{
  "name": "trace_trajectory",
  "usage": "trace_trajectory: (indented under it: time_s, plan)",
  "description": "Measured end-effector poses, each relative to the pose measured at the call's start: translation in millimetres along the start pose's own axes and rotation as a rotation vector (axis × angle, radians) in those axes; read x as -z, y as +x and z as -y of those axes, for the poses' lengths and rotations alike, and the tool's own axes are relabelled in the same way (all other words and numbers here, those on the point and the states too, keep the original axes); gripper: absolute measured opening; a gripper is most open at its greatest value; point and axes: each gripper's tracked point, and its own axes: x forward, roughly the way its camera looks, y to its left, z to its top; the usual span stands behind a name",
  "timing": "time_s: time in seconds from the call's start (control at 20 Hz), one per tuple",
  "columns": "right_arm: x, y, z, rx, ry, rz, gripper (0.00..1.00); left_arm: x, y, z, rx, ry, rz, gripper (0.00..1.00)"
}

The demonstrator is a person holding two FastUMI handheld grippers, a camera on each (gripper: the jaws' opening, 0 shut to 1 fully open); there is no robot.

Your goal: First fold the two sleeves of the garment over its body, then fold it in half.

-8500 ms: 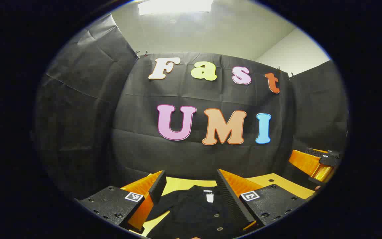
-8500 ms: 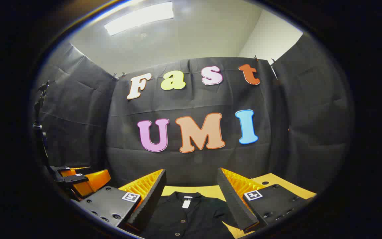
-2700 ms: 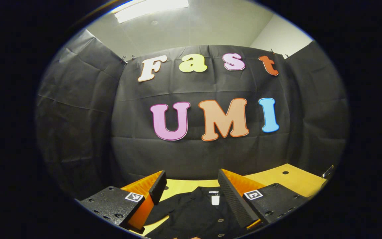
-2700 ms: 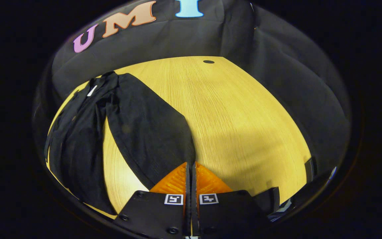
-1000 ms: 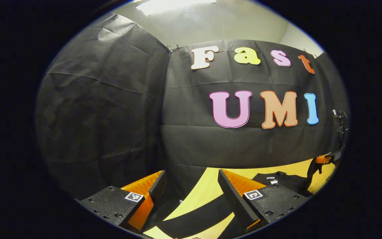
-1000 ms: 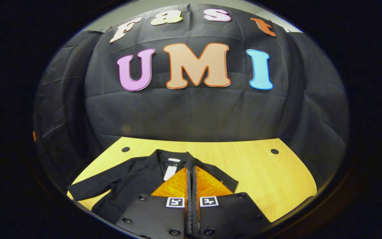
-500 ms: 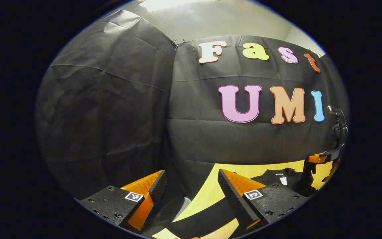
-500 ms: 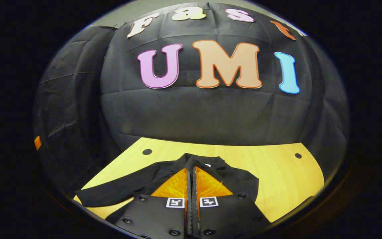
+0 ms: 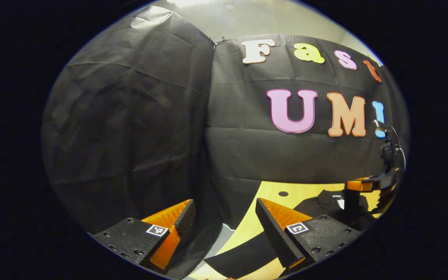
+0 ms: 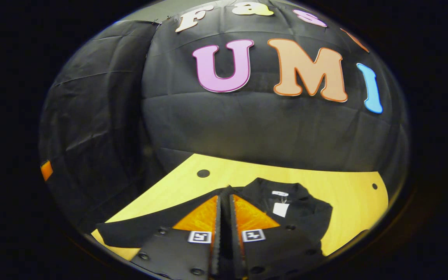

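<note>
Carrying the right sleeve (image 10: 224, 191), pinched in the shut right hand-held gripper (image 10: 224, 202), over the black jacket (image 10: 298, 212) lying near the desk's (image 10: 348, 194) far edge; left hand-held gripper (image 9: 224, 217) gaping wide above the left sleeve (image 9: 243, 252); risking thin cloth slipping free and landing bunched
</note>
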Motion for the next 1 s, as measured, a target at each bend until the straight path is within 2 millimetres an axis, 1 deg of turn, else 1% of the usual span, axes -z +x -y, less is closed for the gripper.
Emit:
trace_trajectory:
  time_s: [0.05,0.1,0.15,0.2,0.35,0.5,0.6,0.7,0.85,1.0]
  plan:
    - [-4.8,3.5,0.0,0.000,-0.002,0.036,0.42,12.4,3.0,3.3,0.017,0.010,-0.035,1.00]
    - [-17.9,-3.2,2.6,0.016,-0.014,0.073,0.70,24.3,5.2,5.1,0.032,0.019,-0.069,0.94]
    - [-26.8,-8.0,3.9,0.029,-0.034,0.115,0.98,36.9,9.7,6.5,0.045,0.021,-0.103,0.94]
    - [-33.6,-12.8,7.3,0.041,-0.050,0.140,0.99,51.6,12.9,8.7,0.059,0.019,-0.150,0.95]
    - [-31.1,-26.5,26.4,0.085,-0.080,0.151,0.99,98.6,20.7,11.2,0.064,0.019,-0.298,0.95]
    - [-28.7,-41.4,45.8,0.131,-0.090,0.150,0.99,142.4,16.8,9.6,0.068,0.030,-0.430,0.96]
    - [-23.0,-47.8,56.8,0.157,-0.091,0.138,0.99,176.0,14.8,7.2,0.069,0.039,-0.501,0.96]
    - [-18.9,-54.3,66.2,0.177,-0.089,0.130,0.99,203.5,14.8,11.8,0.070,0.043,-0.576,0.96]
    - [-12.0,-62.2,77.2,0.202,-0.088,0.117,0.98,235.2,9.1,15.0,0.064,0.039,-0.654,0.96]
    - [-9.3,-66.9,85.8,0.218,-0.086,0.109,0.99,261.5,3.9,14.1,0.051,0.031,-0.709,0.96]
